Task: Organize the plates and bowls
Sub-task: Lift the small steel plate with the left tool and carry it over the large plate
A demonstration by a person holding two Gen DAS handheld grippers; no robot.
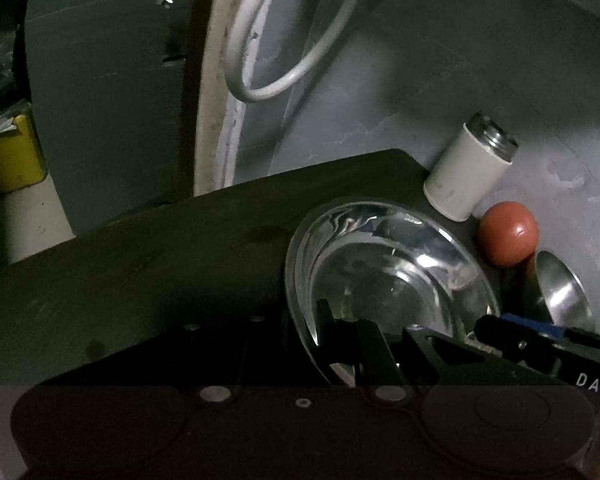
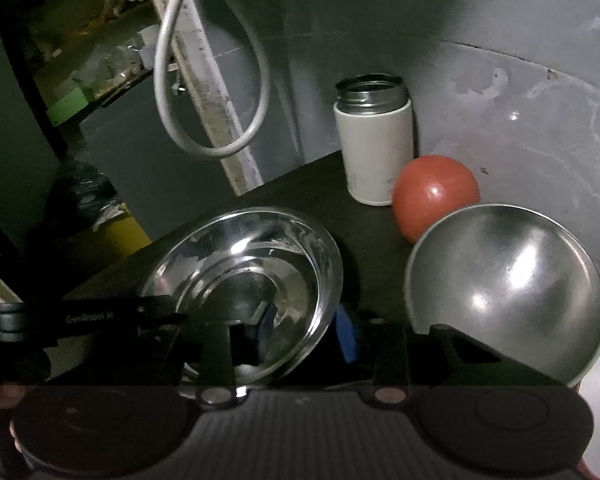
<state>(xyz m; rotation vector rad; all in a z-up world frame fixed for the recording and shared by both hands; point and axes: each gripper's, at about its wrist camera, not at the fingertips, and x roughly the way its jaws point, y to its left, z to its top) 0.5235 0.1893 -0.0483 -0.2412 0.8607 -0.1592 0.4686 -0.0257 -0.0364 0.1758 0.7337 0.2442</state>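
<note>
The left claw is pinched together on the near-left rim of the glass bowl, one finger inside the bowl and one outside. In the right wrist view it comes in from the left, and its tip meets the rim there.

The right claw straddles the same bowl's near-right wall. Its fingers are apart: the dark finger shows through the glass from inside, and the finger with the blue pad sits just outside the wall. A gap shows between the inner finger and the glass, so this claw is not clamped on it.

The glass bowl sits on the dark table, straight ahead of both claws and touching them. It looks slightly tipped, though the lens makes that hard to judge.

A metal bowl rests just to the right of the right claw, with its near rim beside the outer finger. Beyond it, ahead and to the right, a red ball lies against its far rim. A white flask with an open metal neck stands upright just beside the ball, further from the claws.

Well beyond the left claw, a white hose hangs in a loop against the grey wall. Far to its left there is a yellow bin.
</note>
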